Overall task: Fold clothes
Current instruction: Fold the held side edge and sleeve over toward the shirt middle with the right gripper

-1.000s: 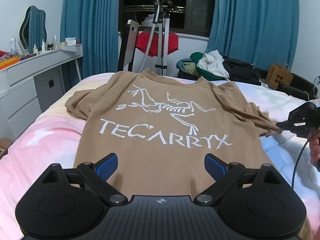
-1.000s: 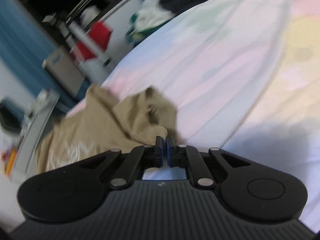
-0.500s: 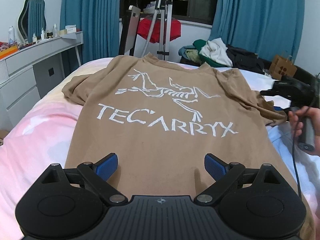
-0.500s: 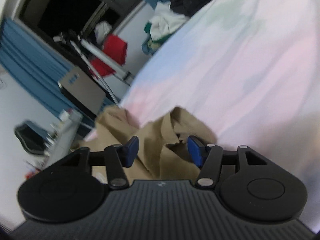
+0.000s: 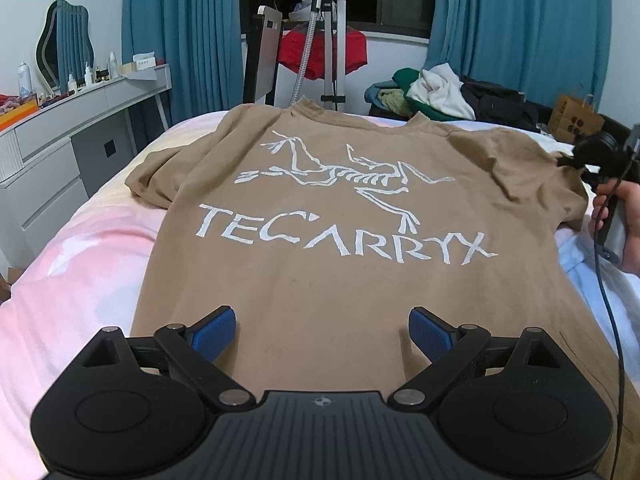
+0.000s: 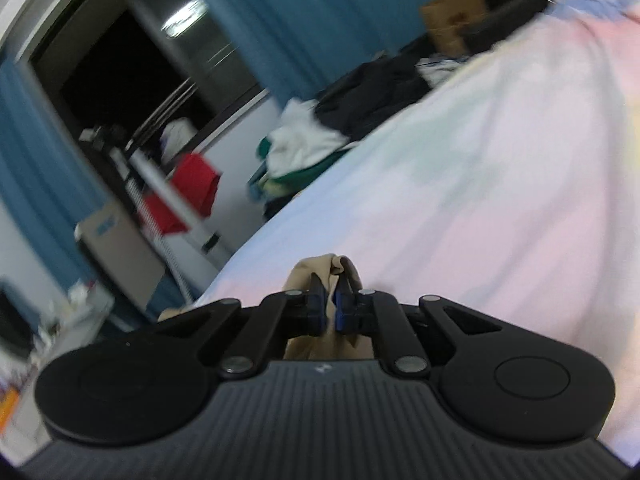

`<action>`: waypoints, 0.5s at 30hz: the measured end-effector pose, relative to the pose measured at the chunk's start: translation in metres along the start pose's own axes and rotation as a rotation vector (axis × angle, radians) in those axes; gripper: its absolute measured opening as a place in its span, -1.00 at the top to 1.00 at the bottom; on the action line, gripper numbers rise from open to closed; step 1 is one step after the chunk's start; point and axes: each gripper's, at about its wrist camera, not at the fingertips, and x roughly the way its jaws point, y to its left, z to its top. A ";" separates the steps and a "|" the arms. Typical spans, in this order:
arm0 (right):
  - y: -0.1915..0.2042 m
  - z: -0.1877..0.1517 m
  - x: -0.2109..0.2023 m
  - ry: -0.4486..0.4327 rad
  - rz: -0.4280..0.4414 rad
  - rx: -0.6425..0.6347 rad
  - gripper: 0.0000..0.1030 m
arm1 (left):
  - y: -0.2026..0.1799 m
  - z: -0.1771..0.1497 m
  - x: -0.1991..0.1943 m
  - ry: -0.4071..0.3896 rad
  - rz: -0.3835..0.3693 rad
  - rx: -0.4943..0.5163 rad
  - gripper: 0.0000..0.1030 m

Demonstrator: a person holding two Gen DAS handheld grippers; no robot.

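Sleeve (image 6: pixel 326 268) cloth now sits pinched in your right gripper (image 6: pixel 329 312) — half a second ago it gaped; your left gripper (image 5: pixel 322 330) stays spread over the flat T-shirt (image 5: pixel 340 216), so folding that side can start.

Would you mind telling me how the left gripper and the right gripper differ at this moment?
The left gripper is wide open, its blue pads apart over the lower part of the tan T-shirt, holding nothing; the right gripper is shut on a bunch of the shirt's cloth. The left gripper sits level, while the right gripper's view is tilted and blurred. Both are the same black tool with blue pads.
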 end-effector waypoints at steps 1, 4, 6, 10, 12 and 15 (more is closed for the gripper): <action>-0.006 0.002 0.001 0.011 0.001 0.029 0.79 | 0.000 0.000 -0.001 -0.004 0.000 0.001 -0.84; -0.020 0.012 0.001 0.060 -0.006 0.116 0.57 | 0.001 0.002 -0.003 -0.014 0.000 0.003 -0.84; -0.023 0.016 -0.007 0.072 -0.011 0.166 0.12 | 0.002 0.002 -0.004 -0.021 0.000 0.005 -0.84; -0.023 0.017 -0.039 0.031 -0.022 0.206 -0.44 | 0.003 0.004 -0.007 -0.035 0.000 0.009 -0.84; -0.024 0.017 -0.055 0.049 -0.029 0.223 -0.45 | 0.004 0.004 -0.008 -0.038 -0.001 0.004 -0.84; -0.023 0.008 -0.078 0.096 -0.021 0.250 -0.44 | 0.006 0.004 -0.010 -0.037 -0.001 -0.012 -0.84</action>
